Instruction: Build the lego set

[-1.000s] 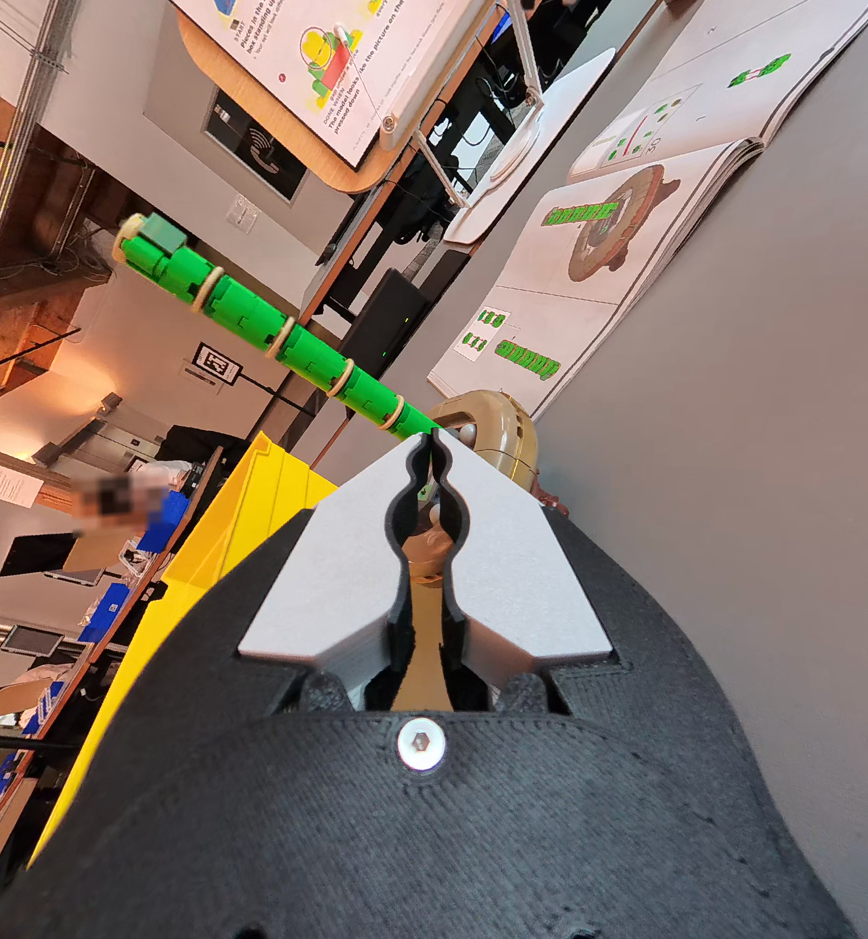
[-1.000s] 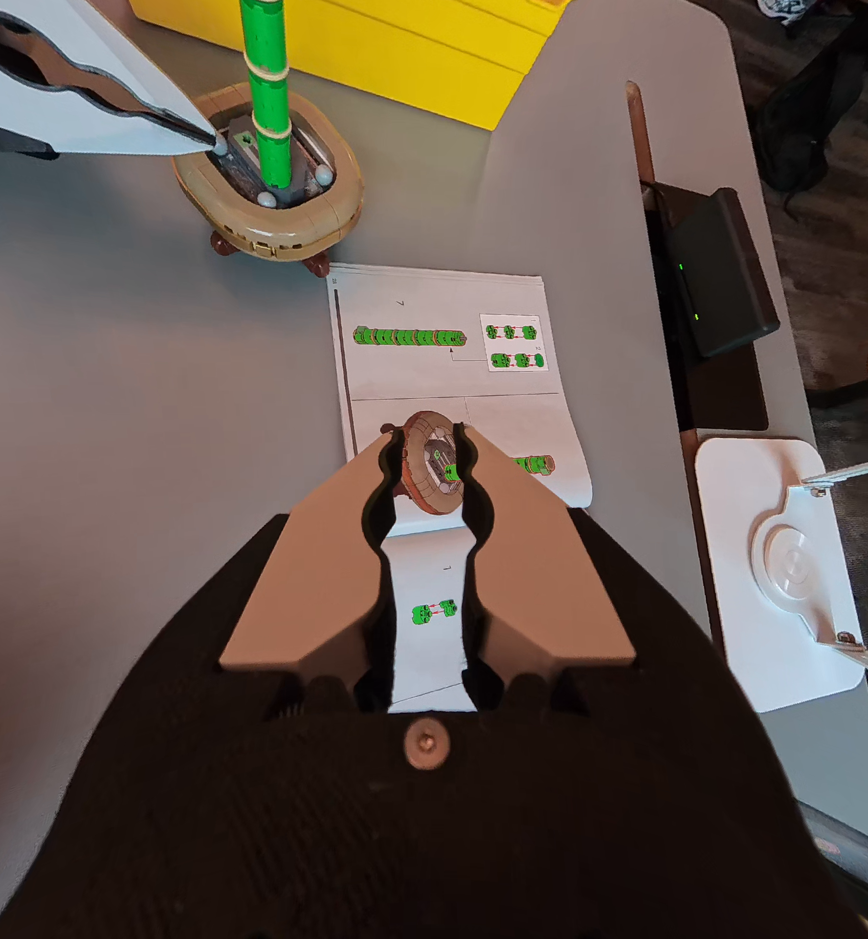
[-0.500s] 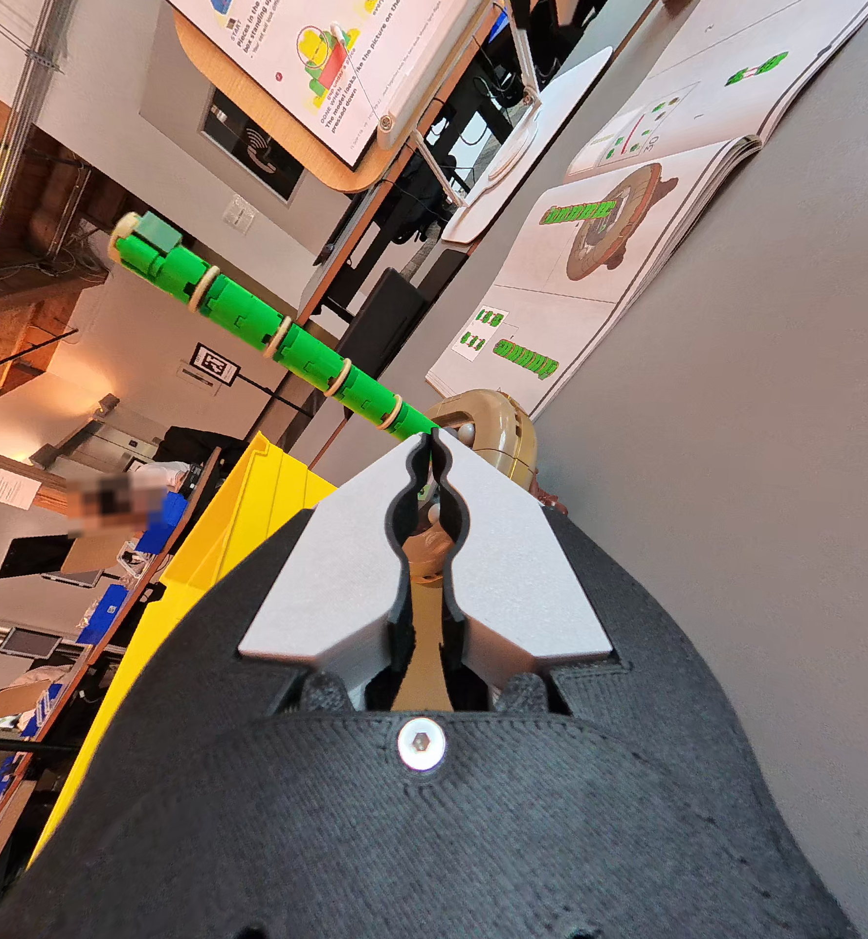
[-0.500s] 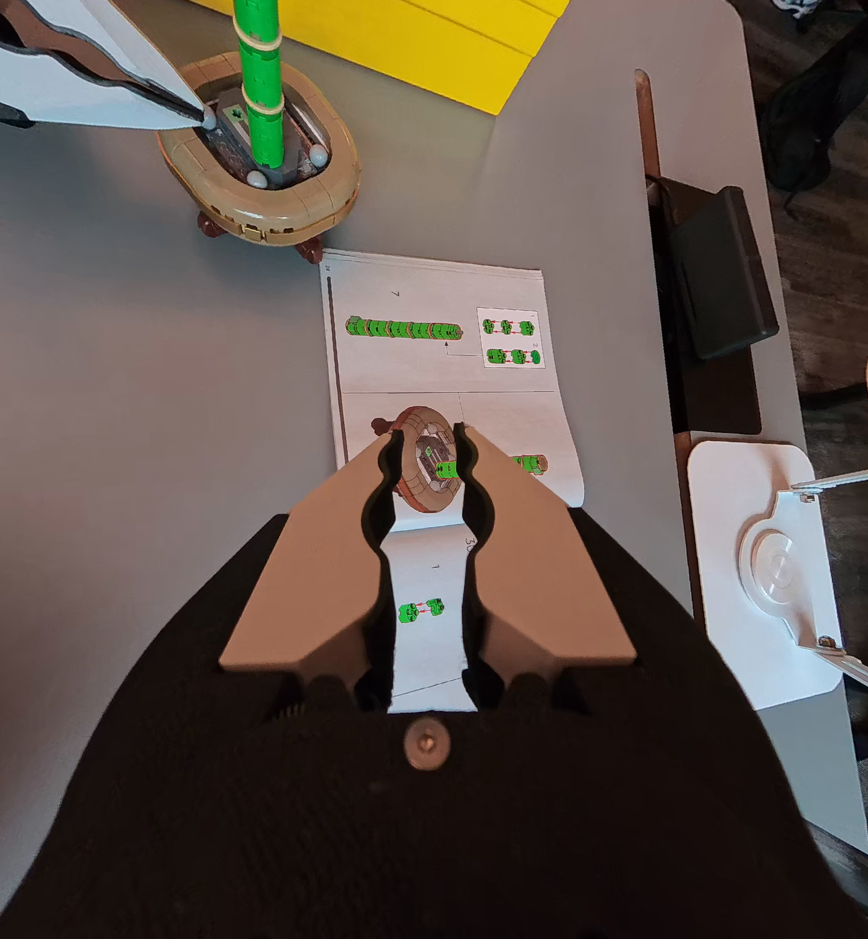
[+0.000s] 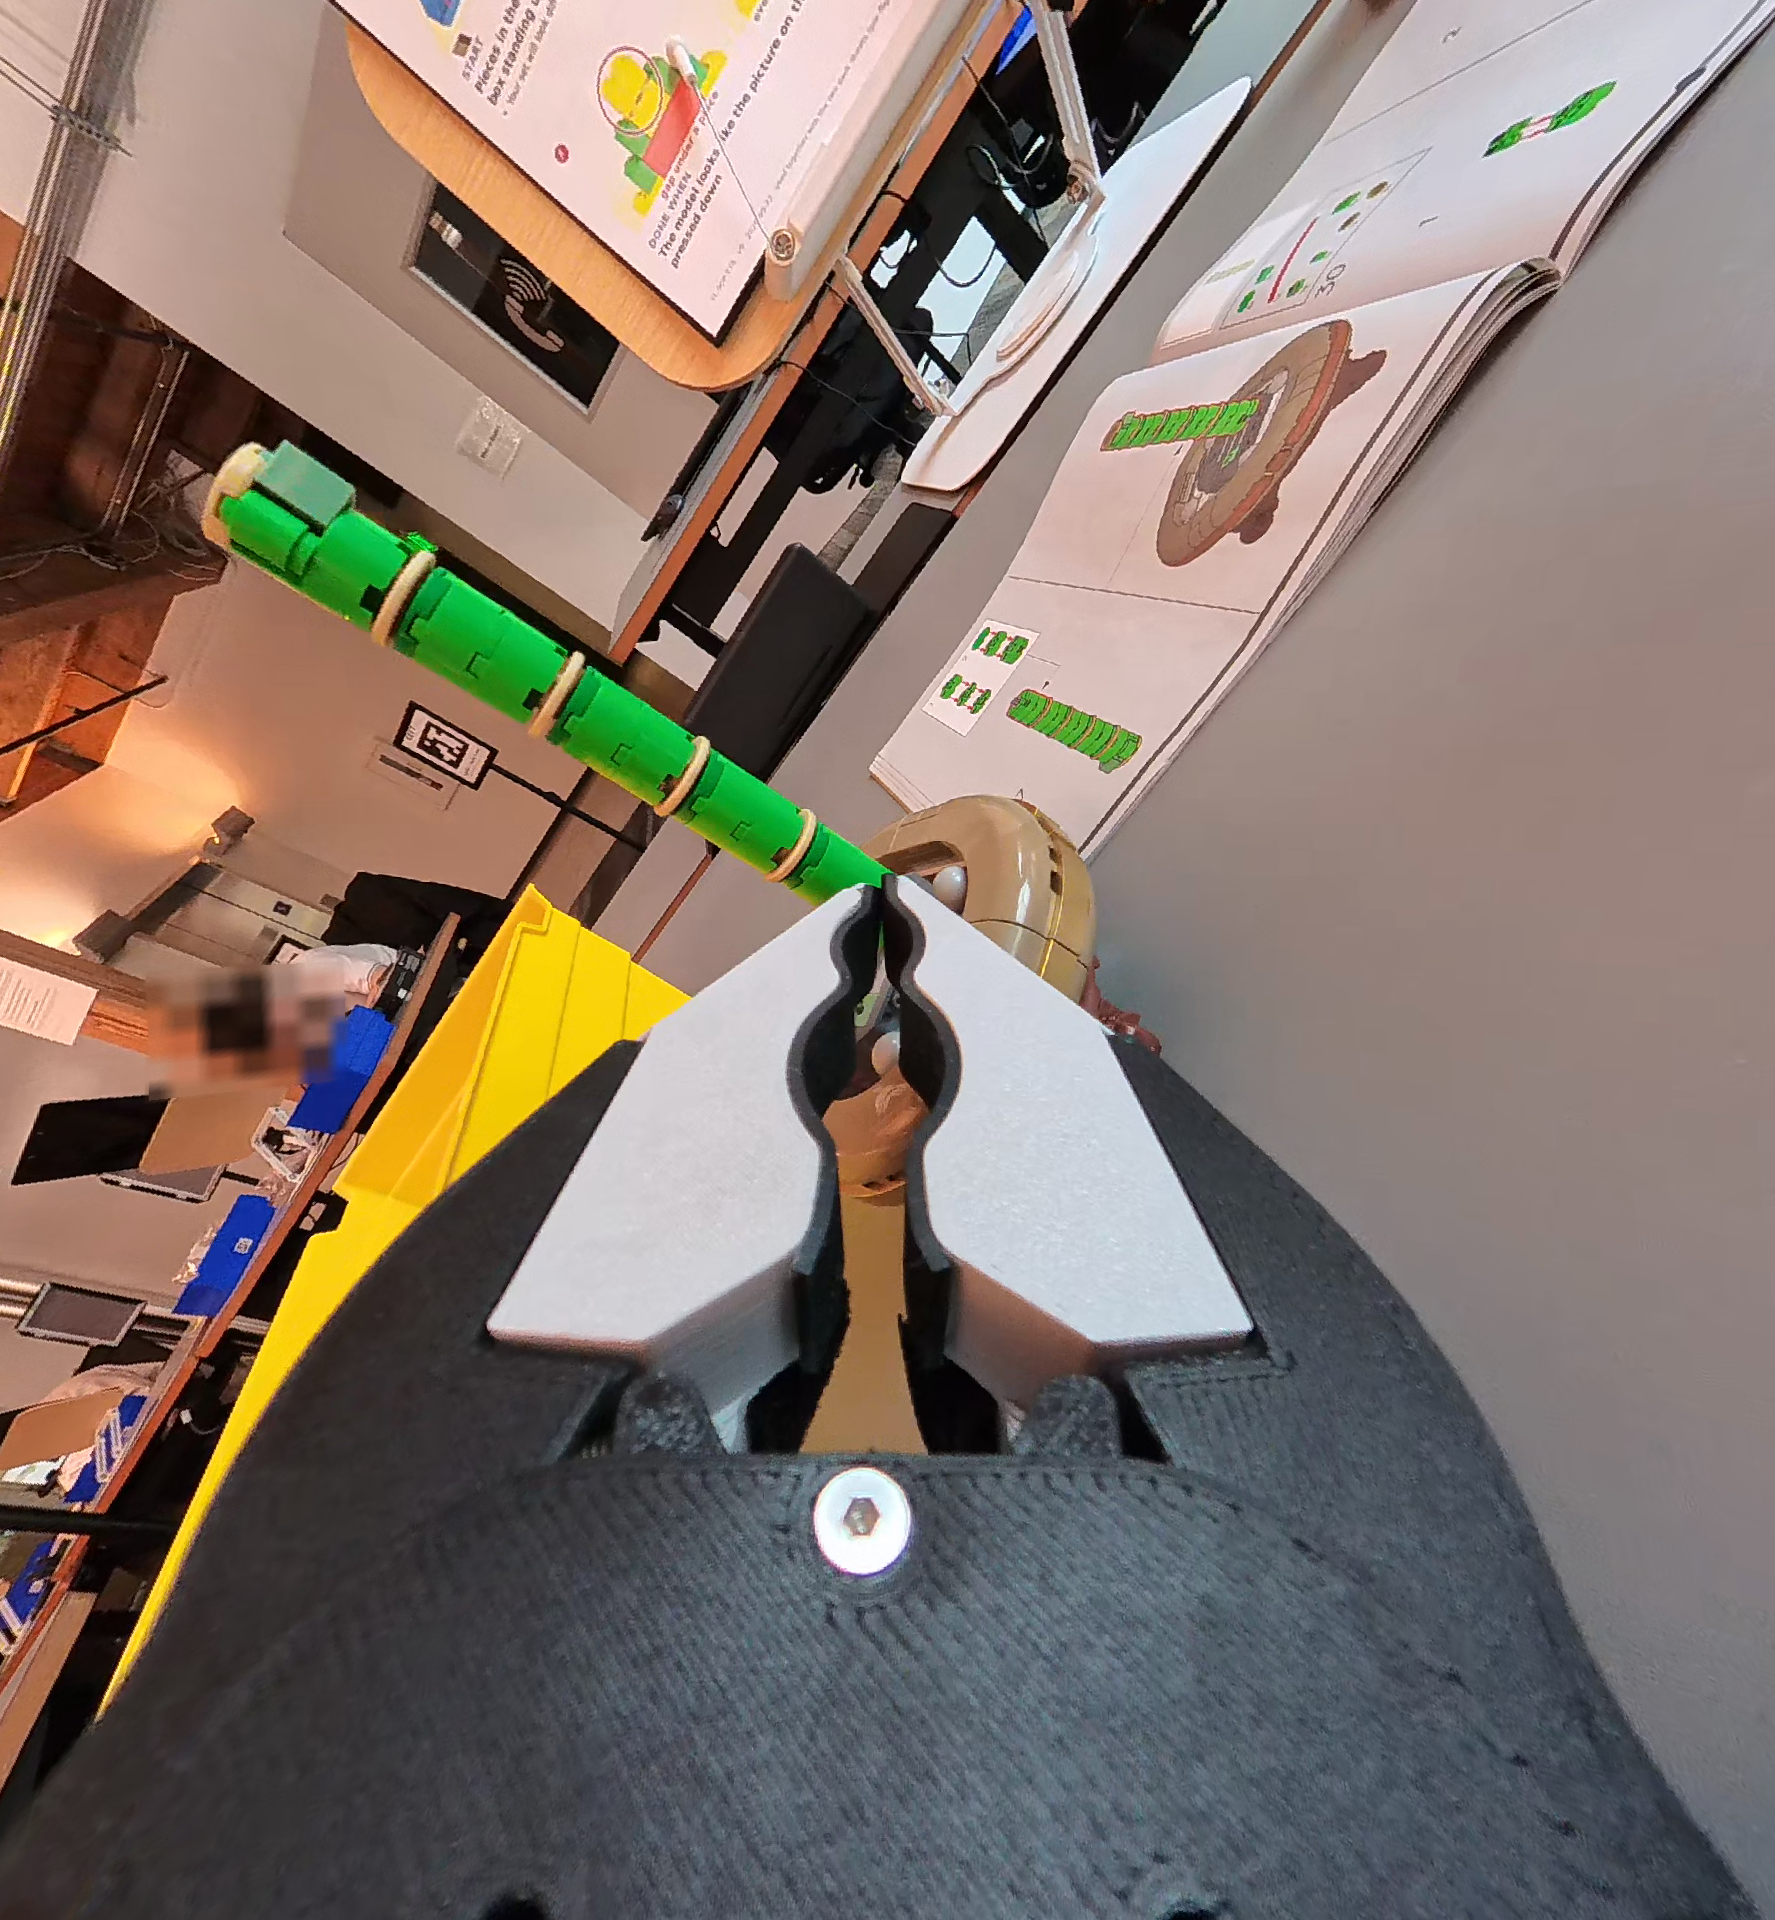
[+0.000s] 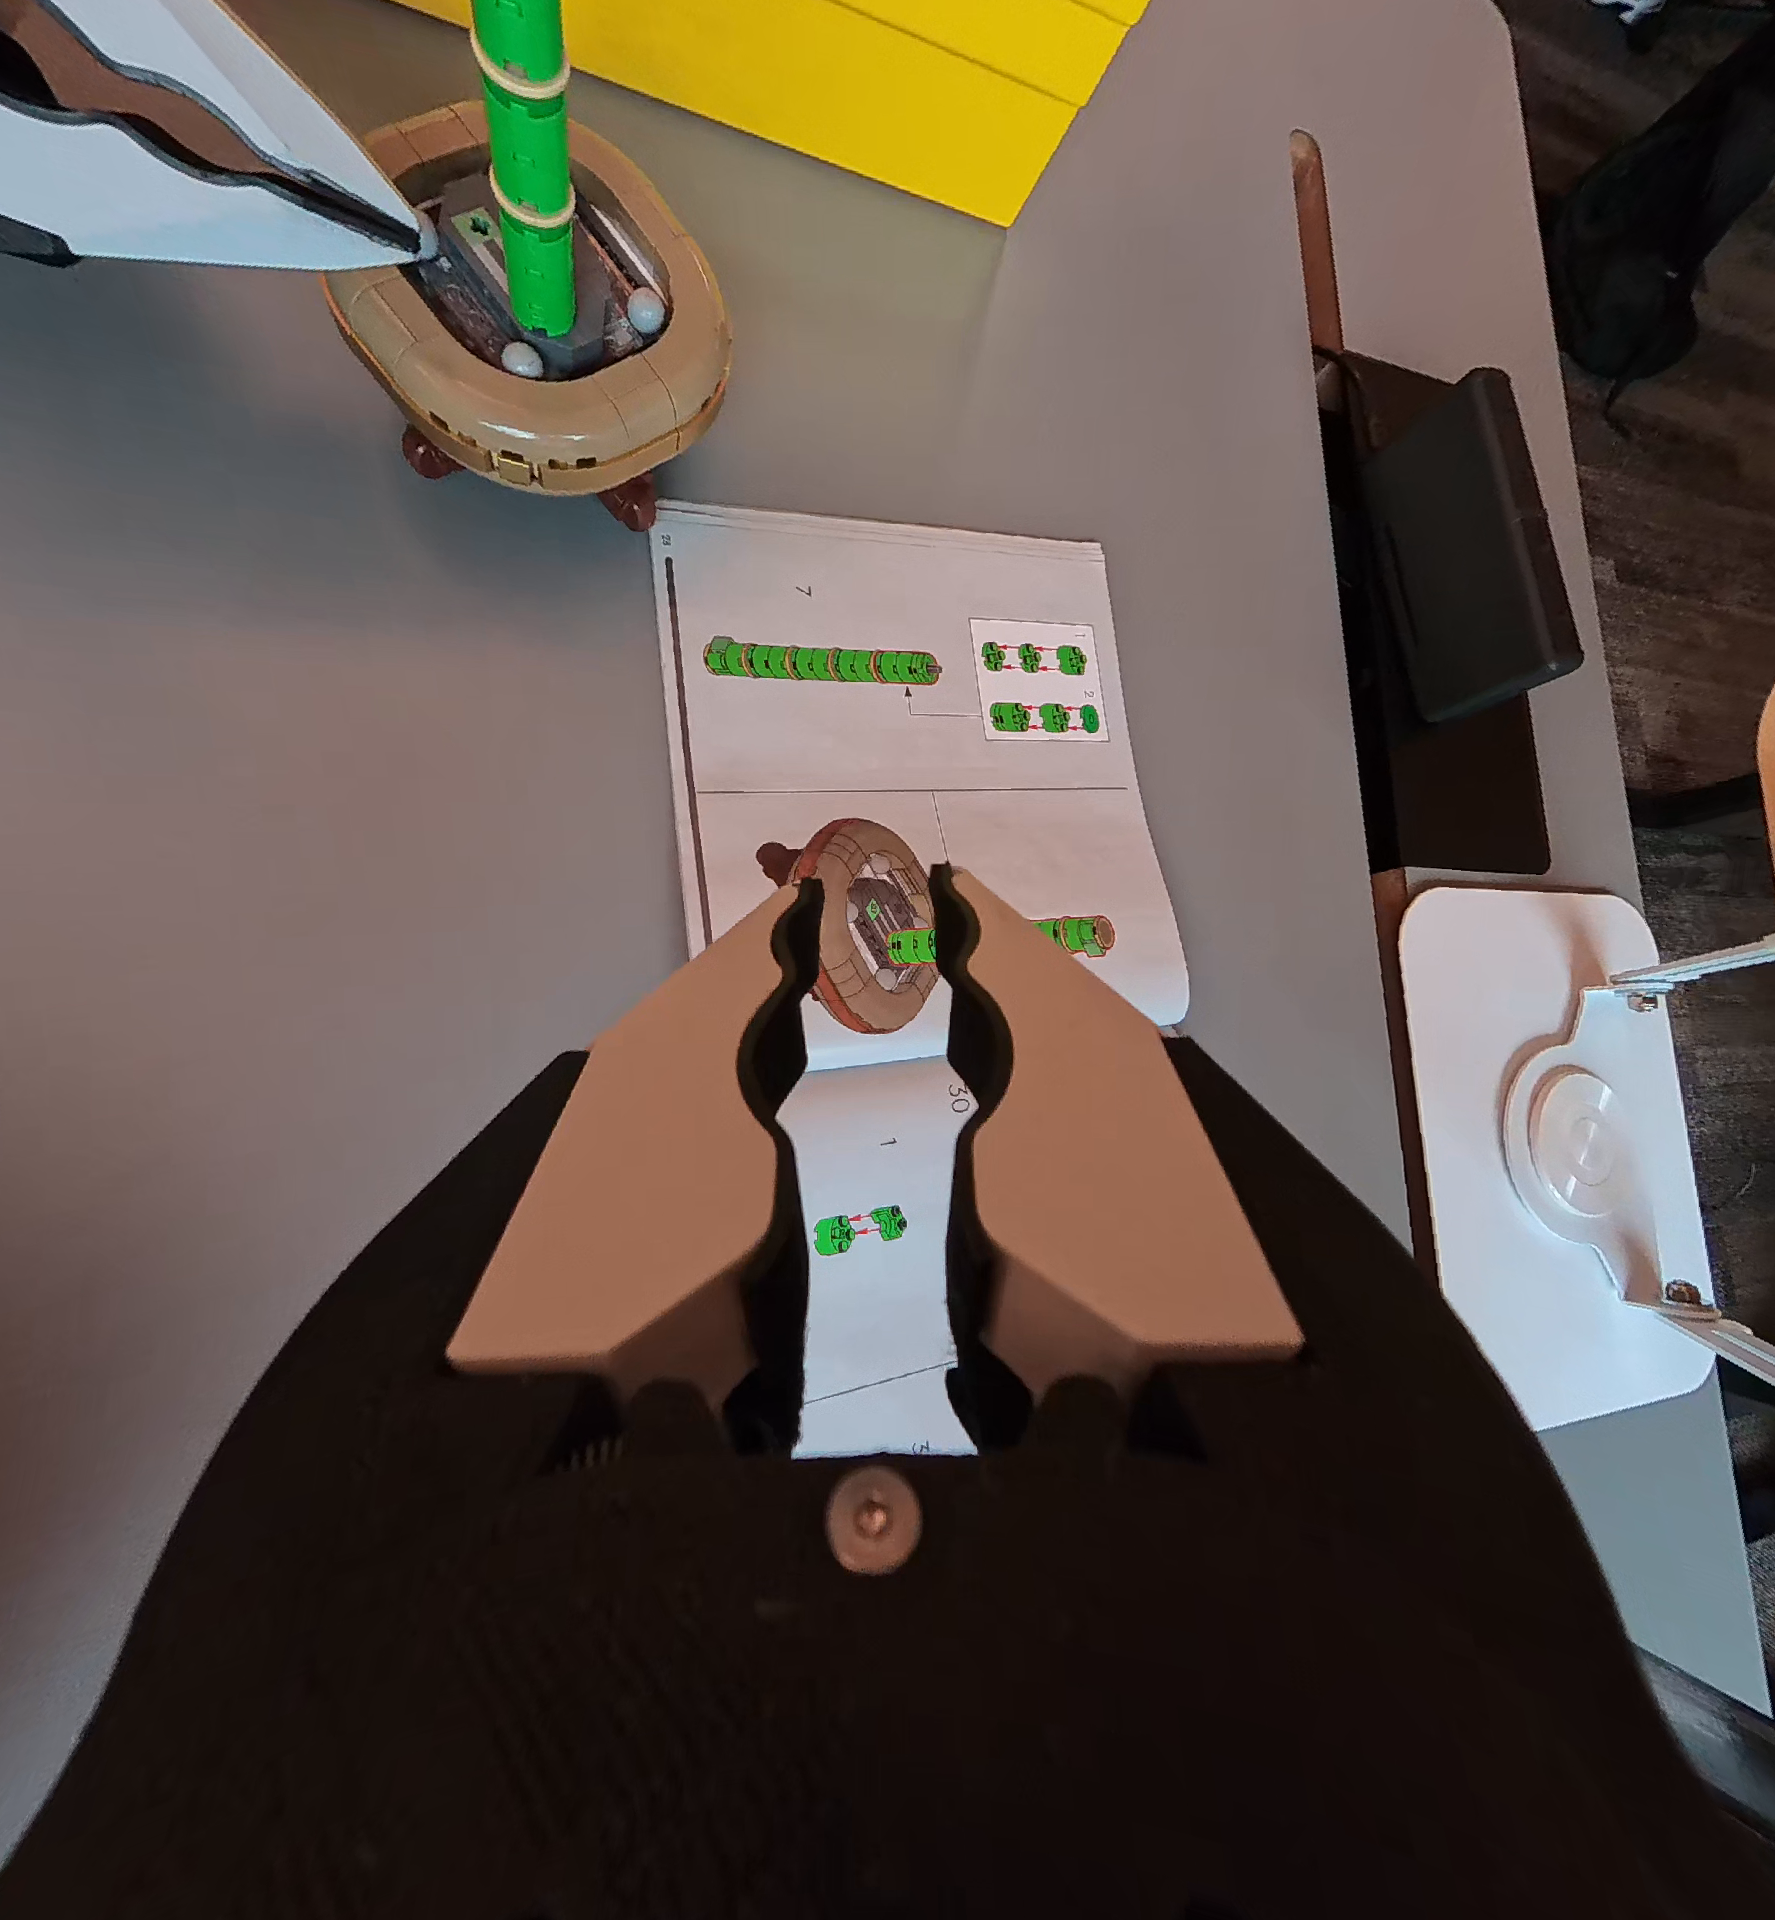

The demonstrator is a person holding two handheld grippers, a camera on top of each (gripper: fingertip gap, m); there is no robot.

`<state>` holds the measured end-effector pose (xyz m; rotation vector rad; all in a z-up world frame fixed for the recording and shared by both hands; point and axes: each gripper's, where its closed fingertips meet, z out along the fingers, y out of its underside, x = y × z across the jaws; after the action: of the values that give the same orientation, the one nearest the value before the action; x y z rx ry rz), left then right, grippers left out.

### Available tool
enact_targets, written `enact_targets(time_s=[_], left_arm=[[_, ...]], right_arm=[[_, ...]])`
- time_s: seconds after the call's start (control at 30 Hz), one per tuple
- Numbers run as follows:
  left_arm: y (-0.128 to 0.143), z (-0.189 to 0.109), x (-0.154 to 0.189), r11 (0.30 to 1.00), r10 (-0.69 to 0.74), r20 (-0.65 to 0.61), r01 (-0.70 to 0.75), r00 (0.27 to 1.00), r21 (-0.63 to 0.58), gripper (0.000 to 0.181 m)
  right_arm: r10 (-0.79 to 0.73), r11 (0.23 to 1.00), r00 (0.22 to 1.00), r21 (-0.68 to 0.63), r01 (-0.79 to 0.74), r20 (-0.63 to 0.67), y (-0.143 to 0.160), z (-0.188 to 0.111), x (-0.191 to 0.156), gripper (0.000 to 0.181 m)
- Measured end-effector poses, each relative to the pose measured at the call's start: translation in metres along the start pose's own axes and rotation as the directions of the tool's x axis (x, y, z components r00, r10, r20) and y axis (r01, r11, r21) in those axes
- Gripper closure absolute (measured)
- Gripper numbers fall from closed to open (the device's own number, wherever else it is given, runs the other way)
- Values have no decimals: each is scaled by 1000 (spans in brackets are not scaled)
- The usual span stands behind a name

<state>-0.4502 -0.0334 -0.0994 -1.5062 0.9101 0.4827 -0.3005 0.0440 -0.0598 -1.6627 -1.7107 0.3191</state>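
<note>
A tan oval lego pot on brown feet stands on the grey table, with a tall green segmented stalk upright in its middle. The stalk also shows in the left wrist view, next to the pot. My left gripper is shut, and its tips rest at the pot's inner edge beside the stalk's foot; it also shows in the right wrist view. My right gripper is open and empty, held above the open instruction booklet.
A yellow bin lies behind the pot and shows in the left wrist view. A black box and a white stand base sit past the table's right edge. The booklet lies right of the pot. My right fingertips sit around 20 cm from my left ones. From my left tips it is roughly 4 cm to the tan oval lego pot; from my right, 15 cm.
My right gripper has drifted slightly, so the pot sits a little higher in its view. My left gripper stays shut at the pot's edge.
</note>
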Motion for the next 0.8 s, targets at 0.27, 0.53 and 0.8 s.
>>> enact_targets(time_s=[0.27,0.53,0.8], left_arm=[[0,0,0,1000,1,3,-1,1000,-4,181],[0,-1,-1,1000,-4,6,4,1000,2,181],[8,1,-2,994,-105,-8,104,994,-40,181]], right_arm=[[5,1000,1000,-5,-5,-2,2,-1,1,159],[7,1000,1000,-17,-7,-4,5,1,1,159],[-2,999,1000,-41,2,-6,8,6,1,159]])
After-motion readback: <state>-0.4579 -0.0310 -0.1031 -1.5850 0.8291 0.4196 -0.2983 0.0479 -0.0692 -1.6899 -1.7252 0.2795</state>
